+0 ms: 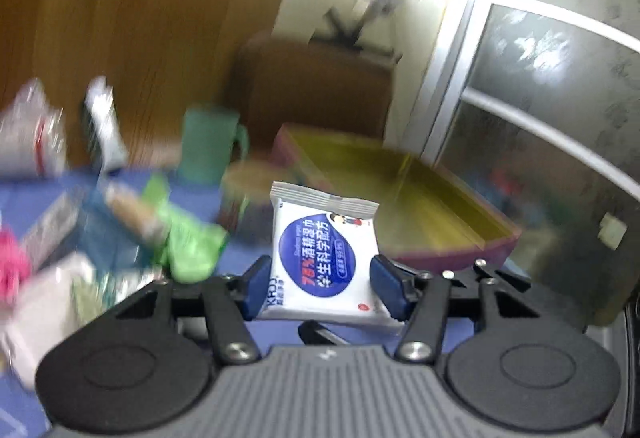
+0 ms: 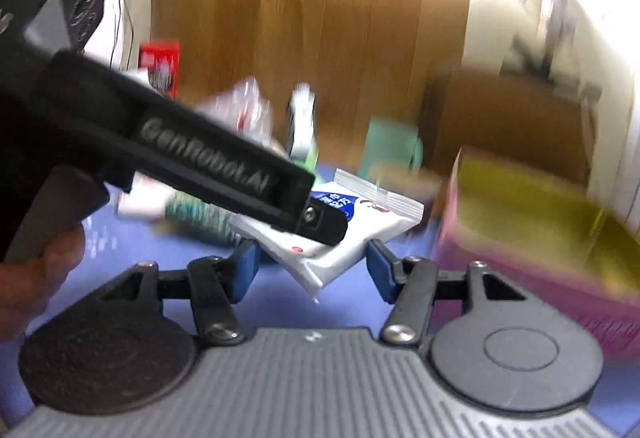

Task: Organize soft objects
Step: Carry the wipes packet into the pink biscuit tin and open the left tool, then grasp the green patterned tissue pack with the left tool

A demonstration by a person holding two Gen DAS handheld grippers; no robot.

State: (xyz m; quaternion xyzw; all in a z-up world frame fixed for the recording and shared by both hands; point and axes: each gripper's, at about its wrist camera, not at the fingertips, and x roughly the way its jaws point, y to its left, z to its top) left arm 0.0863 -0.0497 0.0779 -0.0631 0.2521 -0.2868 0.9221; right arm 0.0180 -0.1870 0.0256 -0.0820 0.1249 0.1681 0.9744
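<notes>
Left gripper (image 1: 320, 280): blue pads sit either side of the wipes pack, pinching it, w/ the pack lifted clear of the blue mat.
Wipes pack (image 1: 320, 258): white sachet, big blue oval w/ white and red print, crimped top edge pointing away from the cam; seen from the right wrist it hangs tilted, one corner down.
Right gripper (image 2: 314, 270): spread apart, nothing pressed; low corner of the pack (image 2: 320, 262) dips between its blue pads (image 2: 378, 270) but they don't touch it.
Left gripper body (image 2: 192, 158): black bar w/ grey lettering crossing over the pack from upper left; part of a hand (image 2: 44, 270) at the left edge, below it.
Tray (image 1: 452, 214): pink walls, yellow inside, just behind and to the right of the pack.
Mat (image 2: 132, 242): blue, under the pack.
Green cup (image 1: 210, 142): behind the pack, to its left, blurred.
Green crumpled item (image 1: 192, 246): just left of the pack, on the mat; what it is, can't tell.
Pink fluffy thing (image 1: 14, 266): far left of the pack, at the frame edge.
Background: wood panel behind all; heavy motion blur everywhere but the pack.
</notes>
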